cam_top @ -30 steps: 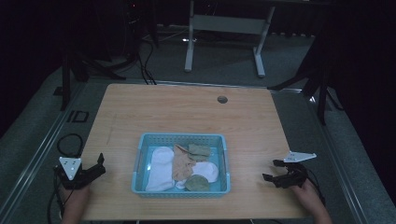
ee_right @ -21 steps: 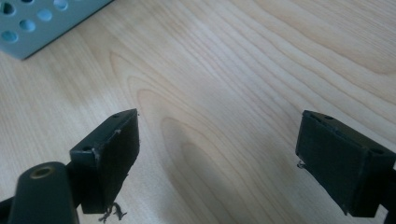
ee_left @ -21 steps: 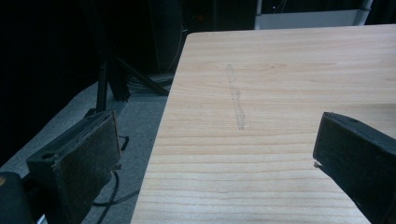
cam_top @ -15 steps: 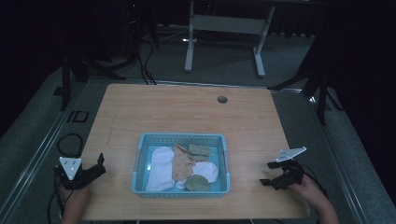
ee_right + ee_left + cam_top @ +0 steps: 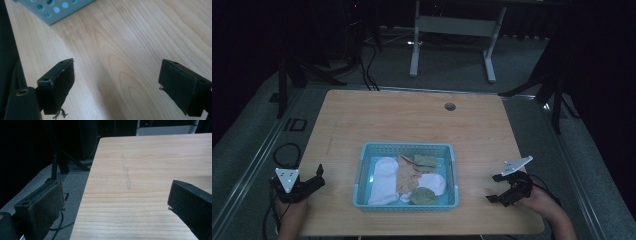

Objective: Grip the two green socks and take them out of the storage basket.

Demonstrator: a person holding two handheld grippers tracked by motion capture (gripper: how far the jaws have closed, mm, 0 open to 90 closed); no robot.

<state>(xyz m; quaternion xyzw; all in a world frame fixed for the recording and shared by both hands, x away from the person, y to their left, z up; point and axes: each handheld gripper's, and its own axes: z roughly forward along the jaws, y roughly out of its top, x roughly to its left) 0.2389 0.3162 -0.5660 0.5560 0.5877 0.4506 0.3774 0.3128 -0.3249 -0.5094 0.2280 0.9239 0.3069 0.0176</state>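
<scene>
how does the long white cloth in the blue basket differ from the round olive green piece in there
The long white cloth is pale, stretched along the left side of the blue plastic basket; the round olive green piece is dark, compact and sits at the near edge, right of centre. The cloth covers far more of the floor. Both lie loose inside, untouched by either gripper.

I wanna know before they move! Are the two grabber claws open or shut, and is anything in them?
Left gripper: open, holding nothing, at the table edge.
Right gripper: open, holding nothing, near the blue basket.
</scene>
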